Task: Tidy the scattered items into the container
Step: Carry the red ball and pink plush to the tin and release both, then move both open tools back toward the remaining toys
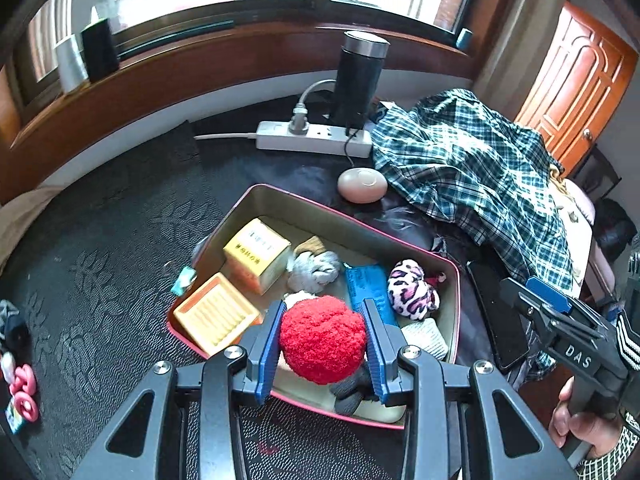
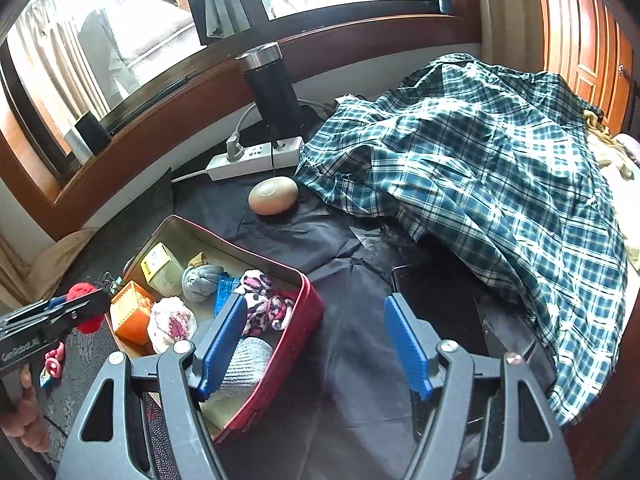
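My left gripper (image 1: 323, 350) has its fingers clamped on a red fuzzy ball (image 1: 323, 339), and I hold it just above the near end of the tin (image 1: 280, 200), the red-walled box that everything is going into. My right gripper (image 2: 316, 344) hangs beside the tin's right wall with its fingers wide apart and nothing between them.

Inside the tin already: a yellow box (image 1: 256, 254) at the far left, an orange tray (image 1: 216, 314) at the near left, a grey sock bundle (image 1: 314, 270) in the middle, a blue packet (image 1: 366, 286) to the right of that, and a pink spotted scrunchie (image 1: 412, 290) by the right wall. A pale knitted piece (image 1: 426, 336) lies at the near right.

The risk I see is in the letting go. The ball is soft and round, and it hovers close over the tin's near rim; if I open there, I judge it could bounce off the piled things or roll over the wall onto the bench. Fuzz could also cling to the ribbed blue pads and drag the ball sideways as they part. I would carry it further over the tin's middle and lower before opening.

Left of the tin, on the dark bench, pink rings (image 1: 25, 390) and a small teal packet (image 1: 183, 280) remain outside it.
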Available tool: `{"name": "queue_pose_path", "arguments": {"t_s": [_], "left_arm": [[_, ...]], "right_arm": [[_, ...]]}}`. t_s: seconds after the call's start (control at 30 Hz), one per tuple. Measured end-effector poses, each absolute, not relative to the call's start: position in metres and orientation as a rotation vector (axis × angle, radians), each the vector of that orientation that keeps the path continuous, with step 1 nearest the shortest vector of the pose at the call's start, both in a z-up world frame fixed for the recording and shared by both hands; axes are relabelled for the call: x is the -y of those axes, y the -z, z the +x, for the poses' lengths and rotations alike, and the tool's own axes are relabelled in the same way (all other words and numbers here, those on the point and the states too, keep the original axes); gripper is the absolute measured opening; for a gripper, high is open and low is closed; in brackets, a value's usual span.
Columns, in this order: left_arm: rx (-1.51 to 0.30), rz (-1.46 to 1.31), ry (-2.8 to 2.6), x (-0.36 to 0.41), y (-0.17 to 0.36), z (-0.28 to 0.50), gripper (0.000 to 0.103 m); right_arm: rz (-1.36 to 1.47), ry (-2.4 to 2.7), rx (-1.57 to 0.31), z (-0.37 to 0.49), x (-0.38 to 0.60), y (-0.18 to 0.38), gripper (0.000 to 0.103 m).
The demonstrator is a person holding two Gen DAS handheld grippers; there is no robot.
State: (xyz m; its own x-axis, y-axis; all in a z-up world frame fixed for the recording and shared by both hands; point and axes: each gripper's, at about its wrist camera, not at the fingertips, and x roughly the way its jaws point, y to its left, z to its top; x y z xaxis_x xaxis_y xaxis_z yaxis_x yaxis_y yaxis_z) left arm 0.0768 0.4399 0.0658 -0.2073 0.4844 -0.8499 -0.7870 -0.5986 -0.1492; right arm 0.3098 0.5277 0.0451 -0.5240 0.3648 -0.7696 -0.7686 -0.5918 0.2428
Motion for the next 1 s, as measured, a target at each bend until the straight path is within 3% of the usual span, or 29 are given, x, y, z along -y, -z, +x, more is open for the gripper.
{"name": "queue_pose_path", "arguments": {"t_s": [0.33, 0.4, 0.43, 1.0], "left_arm": [[-0.435, -1.2, -1.832, -0.464, -0.054, 0.076, 0.042], [-0.449, -1.232, -1.811, -0.468, -0.048, 0.075, 0.055], [-0.452, -1.244, -1.811, -0.468, -0.046, 0.074, 0.057], [-0.304, -1.367, -1.985, -0.373, -0.044, 0.026, 0.057]], "right_arm": [[-0.904, -2.123, -0.769, 0.311, -0.53, -0.04, 0.074], [-0.913, -2.122, -0.768, 0.31, -0.531, -0.039, 0.074], [-0.917, -2.121, -0.768, 0.309, -0.531, -0.038, 0.074], [-0.964, -2.205, -0.74, 0.265, -0.512, -0.039, 0.074]]}}
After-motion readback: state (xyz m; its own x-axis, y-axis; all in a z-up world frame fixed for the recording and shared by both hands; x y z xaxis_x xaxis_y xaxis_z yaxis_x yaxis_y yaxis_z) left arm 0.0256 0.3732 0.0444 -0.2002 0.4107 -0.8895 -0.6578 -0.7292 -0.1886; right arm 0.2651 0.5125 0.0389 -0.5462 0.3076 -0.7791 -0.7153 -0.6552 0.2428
